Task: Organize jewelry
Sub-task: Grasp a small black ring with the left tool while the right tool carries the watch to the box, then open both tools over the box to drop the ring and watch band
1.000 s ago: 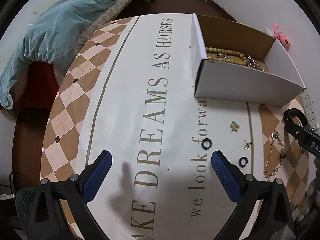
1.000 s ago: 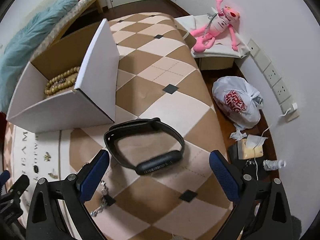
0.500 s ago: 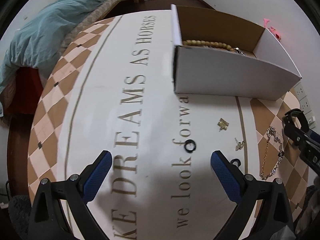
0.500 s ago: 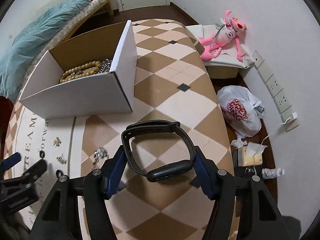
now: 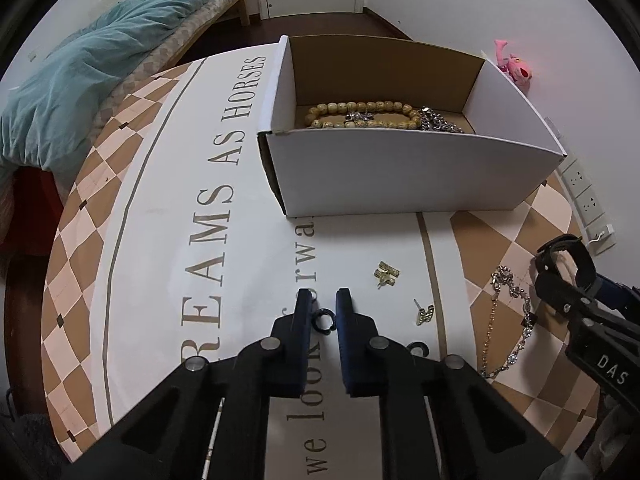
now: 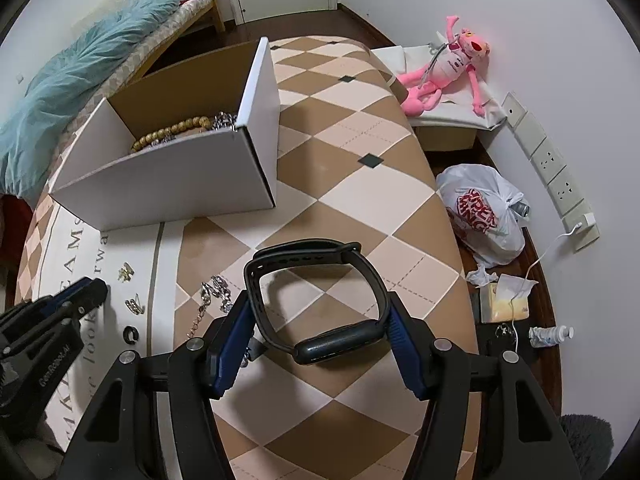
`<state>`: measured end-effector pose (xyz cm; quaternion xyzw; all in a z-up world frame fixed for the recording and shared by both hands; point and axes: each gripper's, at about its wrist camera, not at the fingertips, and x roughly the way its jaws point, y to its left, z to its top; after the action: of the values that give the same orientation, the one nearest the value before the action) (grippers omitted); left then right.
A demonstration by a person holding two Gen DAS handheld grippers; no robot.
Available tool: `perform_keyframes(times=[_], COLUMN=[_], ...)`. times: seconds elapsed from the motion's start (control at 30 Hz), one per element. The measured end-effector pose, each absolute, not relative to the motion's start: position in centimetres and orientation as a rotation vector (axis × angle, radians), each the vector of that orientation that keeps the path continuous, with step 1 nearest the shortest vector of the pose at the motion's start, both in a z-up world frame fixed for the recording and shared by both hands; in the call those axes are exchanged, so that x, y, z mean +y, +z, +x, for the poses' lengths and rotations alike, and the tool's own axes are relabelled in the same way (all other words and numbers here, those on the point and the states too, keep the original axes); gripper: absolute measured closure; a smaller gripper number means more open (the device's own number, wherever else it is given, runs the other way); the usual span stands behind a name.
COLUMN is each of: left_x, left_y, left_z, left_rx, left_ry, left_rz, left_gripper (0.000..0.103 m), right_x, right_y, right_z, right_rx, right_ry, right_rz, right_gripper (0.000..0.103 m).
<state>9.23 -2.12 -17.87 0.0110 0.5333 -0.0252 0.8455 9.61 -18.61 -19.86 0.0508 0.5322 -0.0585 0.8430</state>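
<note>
Now the left gripper (image 5: 322, 304) points steeply down at the bench (image 5: 168, 216); its jaws have just been closing and stand almost together, with a small black ring (image 5: 322, 321) pinched between the blue pads. A second black ring (image 5: 416, 349) lies on the bench just right of these jaws, partly hidden behind the right finger. Ahead and to the right of the jaws lie two gold earrings (image 5: 386, 273), one nearer and one farther, well apart from the ring. Farther right a silver chain (image 5: 508, 320) runs along the checked cloth. Straight ahead, beyond the jaws, stands an open white box (image 5: 400, 172) with a bead bracelet (image 5: 360, 114) and silver pieces inside.

The right gripper (image 6: 318, 320) has its jaws about two thirds open, closed on a black wristband (image 6: 316, 300): the pads press the band's two sides, its dark body sits between them near the finger roots, and its loop reaches forward past the tips. The band appears raised off the cloth. Left of these jaws lie the chain, the earrings and the loose ring; the box stands ahead and to the left.
</note>
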Motion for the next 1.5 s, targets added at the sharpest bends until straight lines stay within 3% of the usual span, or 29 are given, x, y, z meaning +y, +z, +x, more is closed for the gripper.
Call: perform_keyframes(times=[0.37, 0.7, 1.0, 1.13, 1.17, 1.23, 1.27, 1.3, 1.47, 1.5], left_x=[-1.9, -1.9, -1.2, -1.1, -1.1, -0.9, -0.7, -0.5, 0.7, 0.9], left_y=[-15.7, -8.2, -8.2, -8.4, -8.3, -8.0, -7.9, -7.6, -7.2, -7.3], left_z=[8.1, 12.3, 19.0, 20.0, 20.1, 20.3, 20.3, 20.2, 20.1, 19.9], left_rx=[1.084, 0.986, 1.088, 1.115, 1.116, 1.113, 1.111, 1.100, 1.089, 1.088], left_ry=[-0.086, -0.178, -0.231, -0.221, -0.207, -0.193, -0.186, -0.176, -0.114, -0.097], left_rz=[-0.020, -0.090, -0.152, -0.183, -0.170, -0.167, -0.170, -0.175, -0.154, -0.139], left_gripper=[0.094, 0.094, 0.093, 0.091, 0.088, 0.067, 0.046, 0.034, 0.033, 0.025], right_x=[-18.4, -17.3, -16.1, -15.7, -15.7, -16.0, -16.1, -16.2, -16.4, -16.4], right_y=[-16.2, -11.0, -12.2, -12.9, -13.0, -13.0, -12.8, -12.6, -11.5, -11.3], right_z=[9.5, 13.8, 20.6, 22.0, 22.2, 22.2, 22.2, 22.1, 21.4, 21.2], right_rx=[1.051, 0.983, 1.094, 1.141, 1.148, 1.150, 1.146, 1.143, 1.122, 1.120], right_ry=[-0.092, 0.037, 0.146, 0.163, 0.163, 0.164, 0.163, 0.160, 0.139, 0.129], right_rz=[0.159, 0.190, 0.185, 0.162, 0.163, 0.176, 0.176, 0.173, 0.158, 0.144], right_gripper=[0.038, 0.038, 0.038, 0.031, 0.031, 0.030, 0.030, 0.030, 0.030, 0.027])
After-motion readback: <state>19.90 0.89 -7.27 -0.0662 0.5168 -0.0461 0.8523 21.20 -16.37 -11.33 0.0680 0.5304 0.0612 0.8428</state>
